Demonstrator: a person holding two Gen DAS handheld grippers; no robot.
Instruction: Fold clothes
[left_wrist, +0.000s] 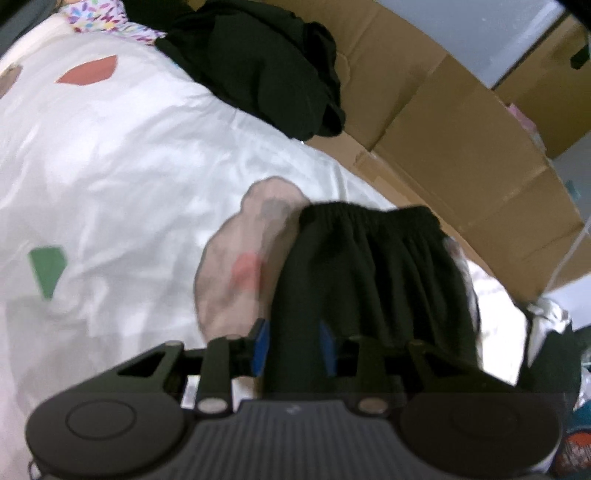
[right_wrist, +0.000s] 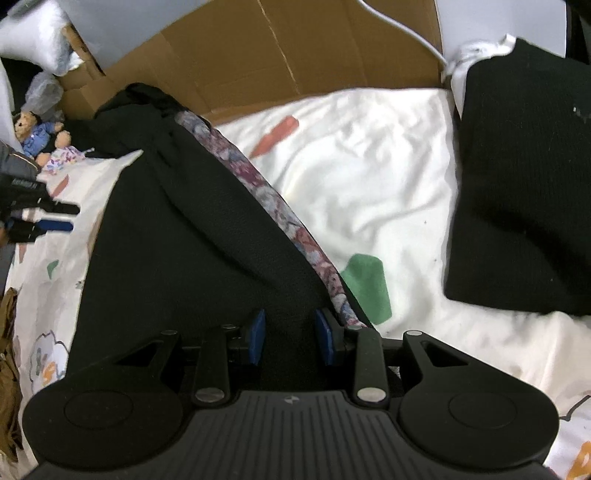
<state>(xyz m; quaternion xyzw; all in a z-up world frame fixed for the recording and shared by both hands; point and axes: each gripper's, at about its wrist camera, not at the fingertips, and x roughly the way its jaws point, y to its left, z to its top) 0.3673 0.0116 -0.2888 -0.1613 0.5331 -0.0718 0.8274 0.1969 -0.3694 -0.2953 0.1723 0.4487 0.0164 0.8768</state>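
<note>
In the left wrist view a black garment (left_wrist: 373, 273) with a gathered elastic waistband hangs from my left gripper (left_wrist: 293, 347). It fills the gap between the blue pads (left_wrist: 260, 345), which are shut on it. A pale pink cloth (left_wrist: 236, 269) bulges beside it on the left. In the right wrist view my right gripper (right_wrist: 291, 339) is shut on a larger black garment (right_wrist: 177, 258) edged with a floral strip (right_wrist: 258, 184), spread over the bed. My left gripper (right_wrist: 70, 217) shows at that view's left edge, just off the garment's side.
The white bed sheet (right_wrist: 369, 166) has coloured patches. A folded black garment (right_wrist: 517, 184) lies at the right and a loose black pile (left_wrist: 258, 62) at the far side. Cardboard boxes (left_wrist: 461, 147) wall in the bed. A teddy bear (right_wrist: 35, 136) sits at the far left.
</note>
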